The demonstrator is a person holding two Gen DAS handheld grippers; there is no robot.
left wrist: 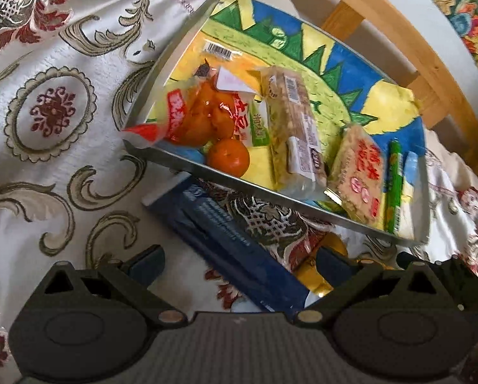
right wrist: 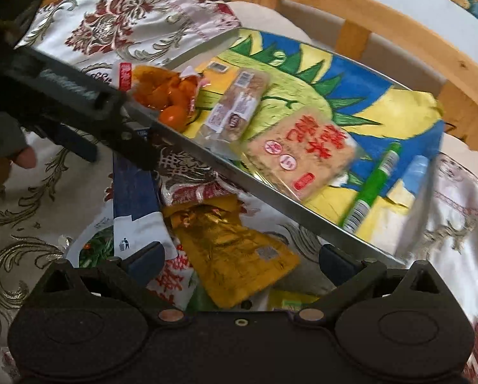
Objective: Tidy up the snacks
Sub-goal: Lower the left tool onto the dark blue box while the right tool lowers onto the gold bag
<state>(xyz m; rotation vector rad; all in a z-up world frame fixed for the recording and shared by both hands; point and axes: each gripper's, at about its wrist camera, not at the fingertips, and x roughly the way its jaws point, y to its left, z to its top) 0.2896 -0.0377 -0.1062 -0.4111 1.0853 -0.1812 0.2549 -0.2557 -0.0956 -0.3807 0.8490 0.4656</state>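
Lying on the patterned cloth of the desk, a metal tray with a bright painted lining holds most of the snacks: a bag of orange pieces, a small orange, a long clear-wrapped bar, a rice cake pack with red print, and a green tube near the far end. Outside the tray, on the cloth just beside its near rim, lie a dark blue packet and a crinkled gold packet. The left gripper hangs over the blue packet with jaws spread wide, holding nothing. The right gripper sits above the gold packet, jaws likewise spread and empty.
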